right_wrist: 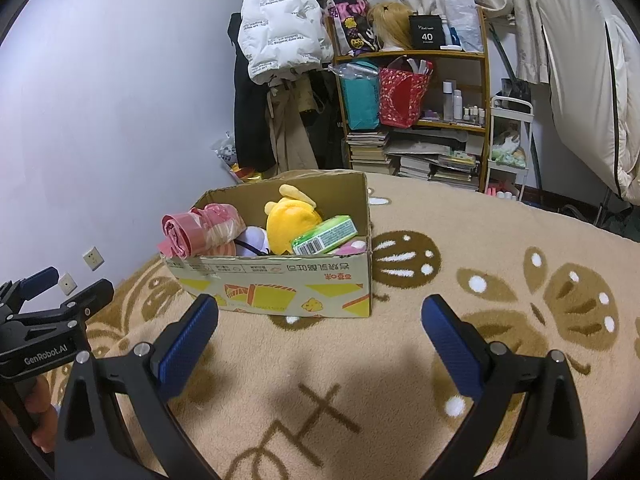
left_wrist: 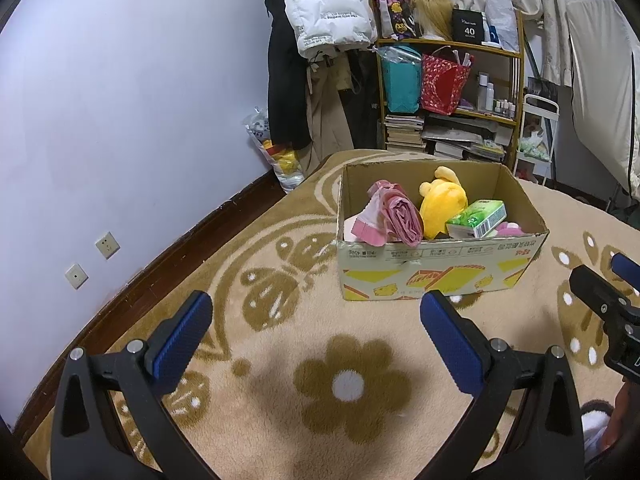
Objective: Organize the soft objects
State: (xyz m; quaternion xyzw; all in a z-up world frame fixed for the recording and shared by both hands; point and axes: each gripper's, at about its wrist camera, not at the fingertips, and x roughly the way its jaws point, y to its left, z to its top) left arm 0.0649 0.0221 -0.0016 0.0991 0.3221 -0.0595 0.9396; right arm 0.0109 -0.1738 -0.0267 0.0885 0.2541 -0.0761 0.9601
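A cardboard box (left_wrist: 432, 272) (right_wrist: 280, 284) stands on the beige patterned blanket. Inside it lie a pink roll of bags (left_wrist: 400, 216) (right_wrist: 200, 228), a yellow plush toy (left_wrist: 442, 200) (right_wrist: 290, 220), a green tissue pack (left_wrist: 476, 218) (right_wrist: 324, 236) and a white and pink soft thing (right_wrist: 256, 240). My left gripper (left_wrist: 316, 320) hangs open over the blanket in front of the box, holding nothing. My right gripper (right_wrist: 320, 320) is open too, just short of the box's front wall. Each gripper shows at the edge of the other's view.
The blanket (left_wrist: 280, 380) (right_wrist: 500, 300) covers the bed up to a lilac wall (left_wrist: 120, 120). Behind stand a wooden shelf (left_wrist: 452, 92) with bags and books, hanging coats (right_wrist: 276, 40) and a white trolley (right_wrist: 512, 140). A hand (right_wrist: 40, 420) holds the left gripper's handle.
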